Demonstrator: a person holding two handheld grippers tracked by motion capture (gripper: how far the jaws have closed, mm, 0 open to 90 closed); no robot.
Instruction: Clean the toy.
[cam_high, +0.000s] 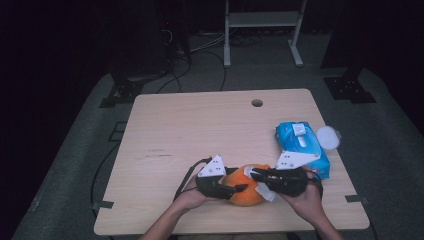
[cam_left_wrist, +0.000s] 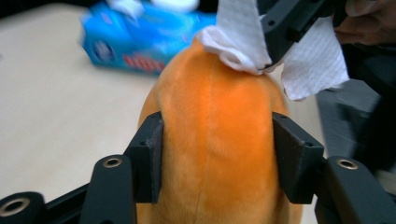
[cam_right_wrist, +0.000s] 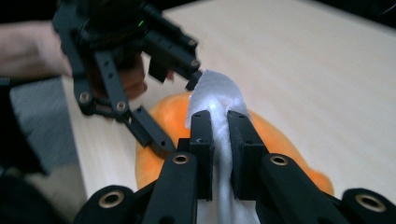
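Plush toy (cam_left_wrist: 215, 140): soft, light, squashy; left gripper (cam_left_wrist: 217, 156) clenches its sides. Right gripper (cam_right_wrist: 219, 154) pinches a limp tissue (cam_right_wrist: 215, 93) against the toy's top; grip mid-body.

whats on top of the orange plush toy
A white tissue, pinched in the right tool, rests on the plush toy. The fur beneath it is covered.

Left gripper (cam_left_wrist: 217, 158) jaws clamped on toy (cam_left_wrist: 215, 140); right gripper (cam_right_wrist: 219, 149) pinching tissue (cam_right_wrist: 215, 93), hands near table edge, facing each other.
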